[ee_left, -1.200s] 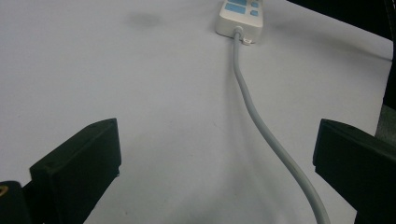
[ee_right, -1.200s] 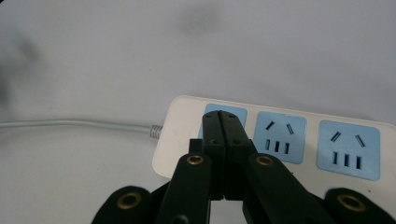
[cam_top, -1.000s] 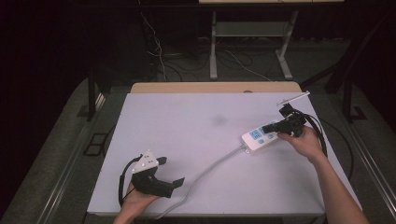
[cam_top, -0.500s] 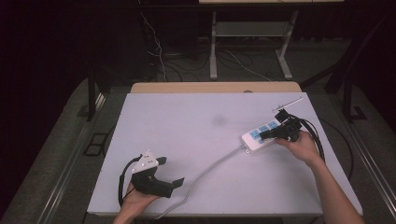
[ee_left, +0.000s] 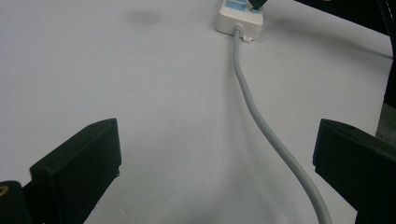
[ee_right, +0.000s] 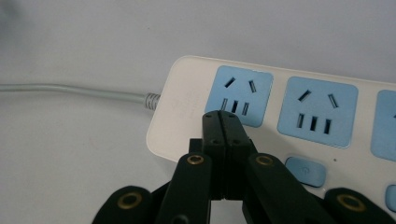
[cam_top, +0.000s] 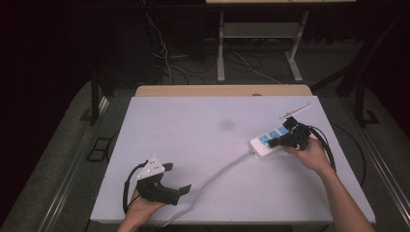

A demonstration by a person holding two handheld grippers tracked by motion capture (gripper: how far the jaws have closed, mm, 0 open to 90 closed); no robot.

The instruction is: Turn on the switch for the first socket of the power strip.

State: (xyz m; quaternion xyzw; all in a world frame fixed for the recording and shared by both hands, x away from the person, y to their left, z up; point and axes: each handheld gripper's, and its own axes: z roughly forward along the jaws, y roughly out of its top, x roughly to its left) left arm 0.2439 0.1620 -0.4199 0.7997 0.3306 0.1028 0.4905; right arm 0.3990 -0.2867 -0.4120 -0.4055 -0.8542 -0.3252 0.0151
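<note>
A white power strip (cam_top: 267, 141) with blue sockets lies at the table's right side; its grey cable (cam_top: 212, 181) runs toward the front edge. My right gripper (cam_top: 273, 143) is shut, its joined tips hovering over or resting on the strip's cable end. In the right gripper view the closed tips (ee_right: 221, 116) sit just below the first blue socket (ee_right: 239, 95), left of a blue button (ee_right: 305, 171). My left gripper (cam_top: 177, 177) rests open near the front left, holding nothing. Its view shows the cable (ee_left: 254, 100) leading to the strip (ee_left: 240, 16) between the wide-apart jaws.
The white table (cam_top: 193, 135) has a wooden strip along its far edge. A thin white rod (cam_top: 295, 111) lies beyond the power strip near the right corner. A faint smudge (cam_top: 226, 124) marks the table's middle. Cables and a table frame stand on the dark floor behind.
My right gripper has moved left and forward along the power strip, from its far end toward the cable end. The left gripper has stayed put.
</note>
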